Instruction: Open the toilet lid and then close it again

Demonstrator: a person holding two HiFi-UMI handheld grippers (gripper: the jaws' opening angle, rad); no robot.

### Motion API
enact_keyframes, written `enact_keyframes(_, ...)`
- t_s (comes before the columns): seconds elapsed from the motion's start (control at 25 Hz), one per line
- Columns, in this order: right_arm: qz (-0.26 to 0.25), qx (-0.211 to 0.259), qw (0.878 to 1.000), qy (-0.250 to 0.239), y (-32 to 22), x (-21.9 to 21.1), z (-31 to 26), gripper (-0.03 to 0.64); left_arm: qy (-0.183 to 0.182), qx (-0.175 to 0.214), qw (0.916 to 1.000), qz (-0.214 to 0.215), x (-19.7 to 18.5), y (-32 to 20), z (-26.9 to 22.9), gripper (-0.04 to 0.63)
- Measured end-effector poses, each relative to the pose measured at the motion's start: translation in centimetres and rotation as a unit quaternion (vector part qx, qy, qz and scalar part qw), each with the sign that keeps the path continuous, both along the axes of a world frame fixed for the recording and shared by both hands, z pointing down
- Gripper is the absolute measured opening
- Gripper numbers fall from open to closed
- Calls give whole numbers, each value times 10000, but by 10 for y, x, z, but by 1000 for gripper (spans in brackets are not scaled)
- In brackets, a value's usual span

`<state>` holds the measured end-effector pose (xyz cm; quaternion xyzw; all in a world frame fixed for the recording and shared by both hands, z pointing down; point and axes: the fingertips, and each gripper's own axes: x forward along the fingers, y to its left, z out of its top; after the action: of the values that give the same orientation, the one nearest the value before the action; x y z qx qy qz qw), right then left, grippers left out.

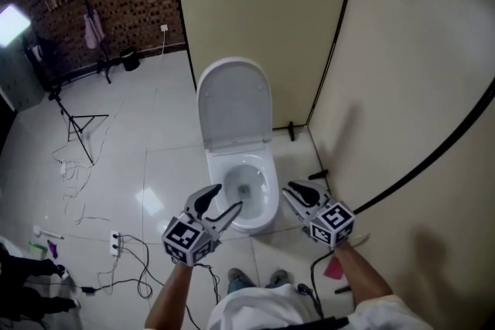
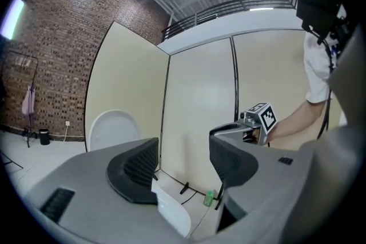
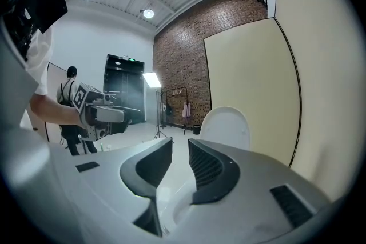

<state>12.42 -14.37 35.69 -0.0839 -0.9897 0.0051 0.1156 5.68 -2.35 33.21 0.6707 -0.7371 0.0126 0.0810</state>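
Standing upright over the toilet bowl [image 1: 247,189], the toilet lid [image 1: 234,104] leans back toward the cream partition [image 1: 255,4] with its underside facing the person. The opening half of the task looks done, and closing is probably the step in hand.

Both grippers are held low in front of the bowl's near rim, well apart from the lid. The left gripper [image 1: 226,197] has its jaws spread wide with nothing between them. The right gripper [image 1: 291,189] has its jaws drawn almost together, only a thin slit showing, and holds nothing either.

To close the lid well, one gripper should likely travel up and over the bowl to the lid's top edge rather than push at its face. The left one's wide jaws seem suited to straddling that thin rim. The right one's narrow tip could hook behind the edge and tip it forward.

Once the lid passes its balance point it will tend to fall, so the contact should stay with it all the way down. The idle gripper is best kept off the bowl rim, clear of the closing gap, and away from the cables on the tiled floor [image 1: 155,158].
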Motion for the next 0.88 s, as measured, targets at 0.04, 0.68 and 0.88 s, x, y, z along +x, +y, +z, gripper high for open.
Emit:
enact_keyframes(0.04,0,18,10000,2,0,1,-1,89,-2,8,10000,15,3,-1,0,275)
enact_keyframes(0.68,4,-5,9999,-153,-20,24,-10,89,-62,-166,9998,63,20,-20,3,275)
enact_keyframes(0.88,30,152,9997,-200,-32,34,-9,89,-51,-145,9999,80,5,-35,3,275)
